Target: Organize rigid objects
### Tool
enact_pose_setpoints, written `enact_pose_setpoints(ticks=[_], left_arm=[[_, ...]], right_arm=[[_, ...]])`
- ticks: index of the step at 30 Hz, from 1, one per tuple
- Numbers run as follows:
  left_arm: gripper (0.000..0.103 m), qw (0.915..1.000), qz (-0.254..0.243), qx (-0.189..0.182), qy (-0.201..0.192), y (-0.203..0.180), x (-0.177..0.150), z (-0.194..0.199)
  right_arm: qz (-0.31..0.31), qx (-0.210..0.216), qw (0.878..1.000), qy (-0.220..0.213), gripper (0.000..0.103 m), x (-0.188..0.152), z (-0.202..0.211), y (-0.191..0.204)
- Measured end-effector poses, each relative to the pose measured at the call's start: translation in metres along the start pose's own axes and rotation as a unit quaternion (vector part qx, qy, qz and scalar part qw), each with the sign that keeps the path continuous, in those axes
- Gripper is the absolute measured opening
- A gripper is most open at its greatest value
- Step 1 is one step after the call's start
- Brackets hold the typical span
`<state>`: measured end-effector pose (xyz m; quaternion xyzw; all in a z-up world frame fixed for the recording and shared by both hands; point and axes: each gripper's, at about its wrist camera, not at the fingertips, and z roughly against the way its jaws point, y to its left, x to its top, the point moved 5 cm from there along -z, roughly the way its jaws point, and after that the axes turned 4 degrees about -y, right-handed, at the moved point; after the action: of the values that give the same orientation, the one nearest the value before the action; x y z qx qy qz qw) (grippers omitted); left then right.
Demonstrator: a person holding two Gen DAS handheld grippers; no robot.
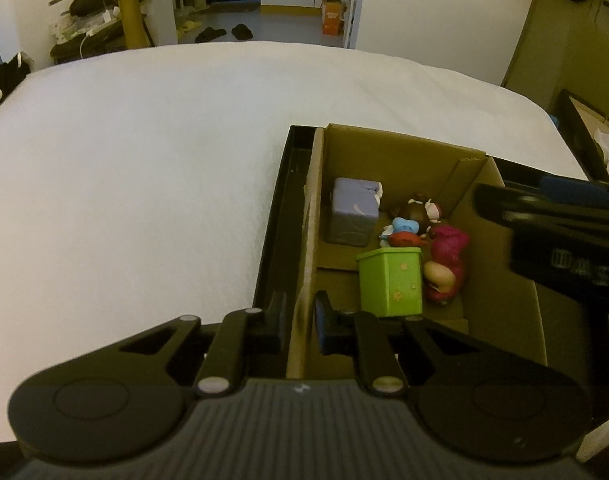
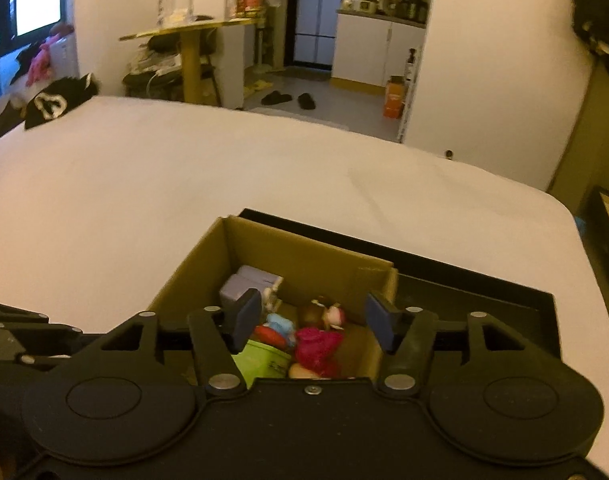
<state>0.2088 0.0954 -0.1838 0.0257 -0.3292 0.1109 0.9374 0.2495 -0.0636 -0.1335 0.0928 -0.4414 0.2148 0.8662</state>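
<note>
Our left gripper (image 1: 300, 322) has its jaws drawn narrow, pinching the near left wall of the cardboard box (image 1: 310, 216): one pad sits outside the wall, the other inside, and the card stands between them. Our right gripper (image 2: 313, 322) hangs over the same box with its jaws parted and nothing between the pads; no toy touches them.

Below those parted jaws we see the toys gathered in the box. A green square container (image 1: 390, 282) with small star marks stands upright nearest us. Just beside it, on its right, a magenta plush-looking figure (image 1: 448, 260) lies on its side. Behind the green container sit a small blue and red figure (image 1: 402, 234) and a brown-headed figure (image 1: 418, 210), close together. A grey-purple cube (image 1: 352, 212) stands at the far left corner, against the wall.

The box rests in a shallow black tray (image 1: 282, 208), and the tray lies on a white bed (image 1: 144, 152).
</note>
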Motion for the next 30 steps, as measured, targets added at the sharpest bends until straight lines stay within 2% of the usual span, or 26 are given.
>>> enact_pose_setpoints(ticks=[6,13,18,20,23,30], left_arm=[[0.016,0.9999,-0.002,0.011,-0.009,-0.002,0.002,0.009],[0.021,0.9986,-0.046,0.006,-0.026,-0.018,0.002,0.032],[0.033,0.9971,-0.069,0.003,-0.031,-0.029,0.008,0.053],[0.042,0.9967,-0.069,0.009,-0.041,-0.030,0.011,0.065],[0.053,0.9972,-0.058,0.000,-0.047,-0.029,0.019,0.082],[0.068,0.9968,-0.049,-0.011,-0.061,-0.025,0.029,0.117]], right_arm=[[-0.047,-0.012,0.999,-0.014,0.074,-0.008,0.026,-0.025],[-0.095,-0.023,0.995,-0.025,0.083,-0.017,0.051,-0.044],[-0.118,-0.048,0.991,-0.038,0.089,-0.025,0.068,-0.056],[-0.117,-0.068,0.990,-0.045,0.095,-0.027,0.076,-0.055],[-0.134,-0.080,0.986,-0.052,0.096,-0.029,0.085,-0.059],[-0.157,-0.109,0.979,-0.066,0.099,-0.030,0.111,-0.067]])
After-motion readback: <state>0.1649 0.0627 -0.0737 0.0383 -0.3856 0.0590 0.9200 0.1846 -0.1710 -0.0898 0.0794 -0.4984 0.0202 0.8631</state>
